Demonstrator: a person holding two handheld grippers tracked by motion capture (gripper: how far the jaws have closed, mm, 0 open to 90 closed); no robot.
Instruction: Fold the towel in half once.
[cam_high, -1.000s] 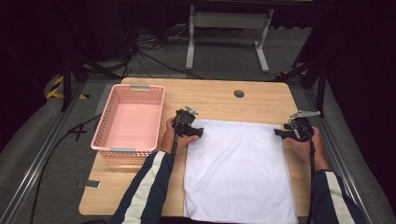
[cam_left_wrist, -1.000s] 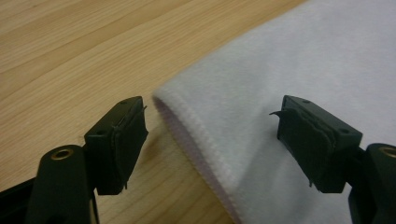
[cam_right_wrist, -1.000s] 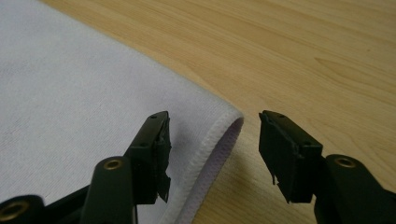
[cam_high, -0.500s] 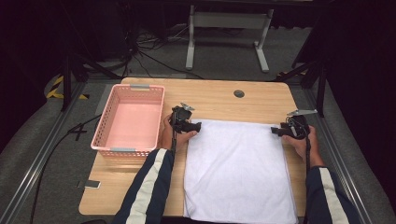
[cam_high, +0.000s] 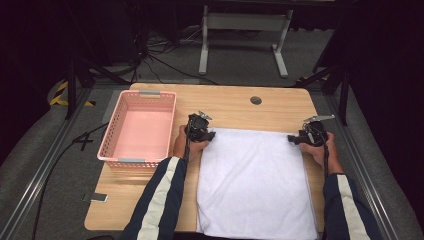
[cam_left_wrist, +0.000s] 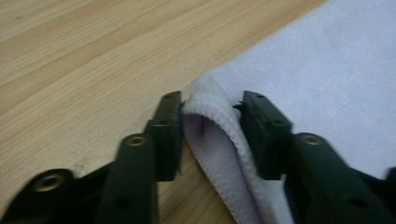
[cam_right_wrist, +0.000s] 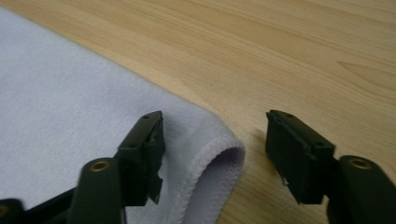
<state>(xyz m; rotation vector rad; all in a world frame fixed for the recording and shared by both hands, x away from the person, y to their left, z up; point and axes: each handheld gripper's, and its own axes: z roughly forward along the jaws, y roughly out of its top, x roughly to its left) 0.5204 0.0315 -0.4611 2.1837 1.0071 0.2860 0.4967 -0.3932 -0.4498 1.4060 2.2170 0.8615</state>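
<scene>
Since the earlier frame, left gripper (cam_left_wrist: 210, 126) jaws have just been closing and now pinch the far left corner of the white towel (cam_high: 252, 180), which lies flat on the table (cam_high: 230, 105) beside a pink basket (cam_high: 137, 127). Right gripper (cam_right_wrist: 215, 154) straddles the far right corner, jaws apart.

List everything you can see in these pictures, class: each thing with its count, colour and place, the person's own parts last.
towel: one, white, flat on the table's right half
basket: one, pink, table's left side
table: one, light wood
stand: one, grey, floor beyond the table
left hand-held gripper: one, black, jaws pinching the towel's far left corner, having just been closing
right hand-held gripper: one, black, open around the far right corner
sleeves: two, navy, white stripe
</scene>
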